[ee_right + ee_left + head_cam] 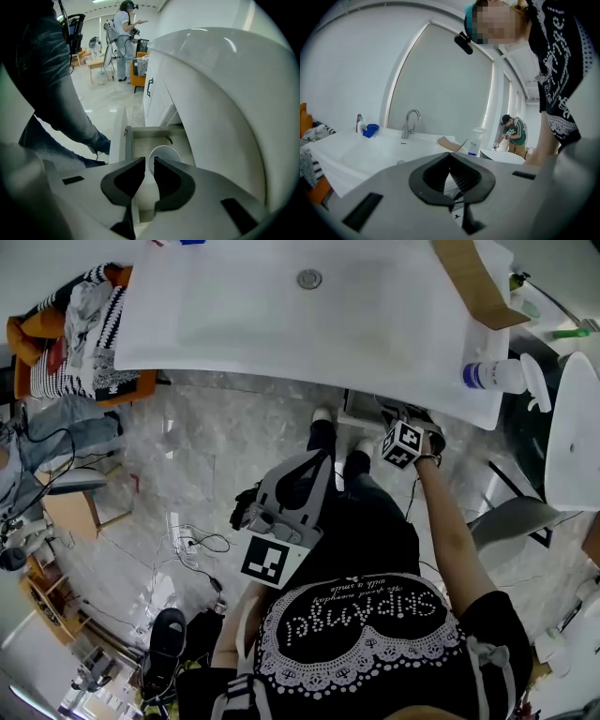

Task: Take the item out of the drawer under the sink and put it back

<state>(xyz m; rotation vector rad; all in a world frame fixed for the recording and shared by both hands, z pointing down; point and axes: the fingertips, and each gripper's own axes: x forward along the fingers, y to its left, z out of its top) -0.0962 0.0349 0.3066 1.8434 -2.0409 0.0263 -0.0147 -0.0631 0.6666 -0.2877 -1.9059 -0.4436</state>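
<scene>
So, the right gripper [149, 161] has its jaws just a little apart, pinched onto the near side of a white cup [164, 153]. The cup's round mouth shows just past the jaw tips. It sits down in the open drawer [140, 135] under the sink [281, 306], toward the drawer's right side. I can't tell if its bottom is touching the drawer floor. The sink's curved white underside fills the right of that gripper's view. From the head view, this gripper is pointing steeply down, tucked just below the sink's near right edge.

The left gripper [449, 155] has its jaws closed tip to tip with nothing between them. It's well apart from the drawer, held in front of the person's body, left of the right one.

Past its jaws you can see the faucet [410, 123] at the far side of the sink. A flat piece of cardboard [447, 142] and a spray bottle [474, 143] sit off to the right, and something blue [371, 130] sits on the far left of the counter.
</scene>
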